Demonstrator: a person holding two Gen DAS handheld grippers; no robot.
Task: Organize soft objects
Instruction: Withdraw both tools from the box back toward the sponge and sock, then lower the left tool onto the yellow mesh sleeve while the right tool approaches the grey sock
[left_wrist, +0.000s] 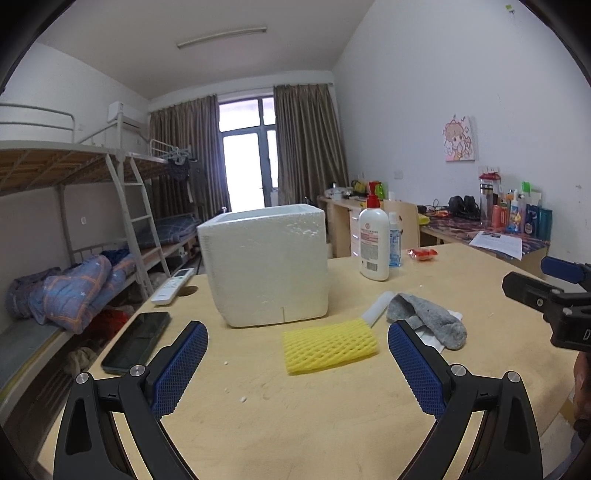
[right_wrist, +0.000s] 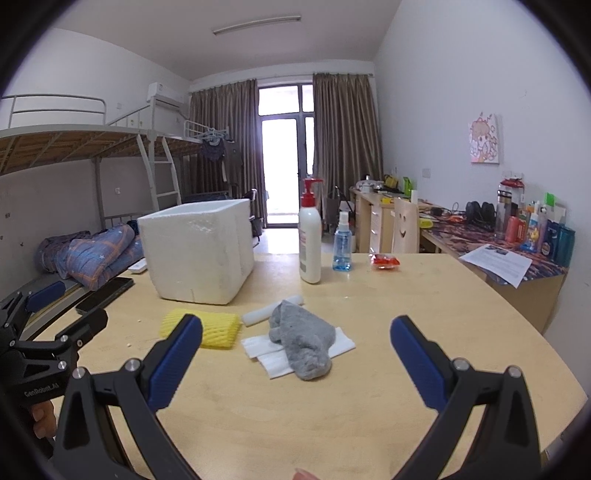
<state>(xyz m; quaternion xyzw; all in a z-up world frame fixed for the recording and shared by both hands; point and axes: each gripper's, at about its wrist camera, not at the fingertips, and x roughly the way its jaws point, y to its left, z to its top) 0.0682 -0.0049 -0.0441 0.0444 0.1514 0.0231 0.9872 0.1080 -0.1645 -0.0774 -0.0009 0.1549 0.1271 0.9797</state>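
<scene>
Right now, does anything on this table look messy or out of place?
The grey sock lies crumpled across white foam sheets, with a white foam tube and yellow foam net loose beside it, none inside the white foam box. Small white crumbs dot the table.

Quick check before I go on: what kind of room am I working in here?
Most likely a student dormitory room: metal bunk beds with a ladder and bedding along the left wall, study desks crowded with bottles along the right wall, and a curtained balcony door at the far end.
</scene>
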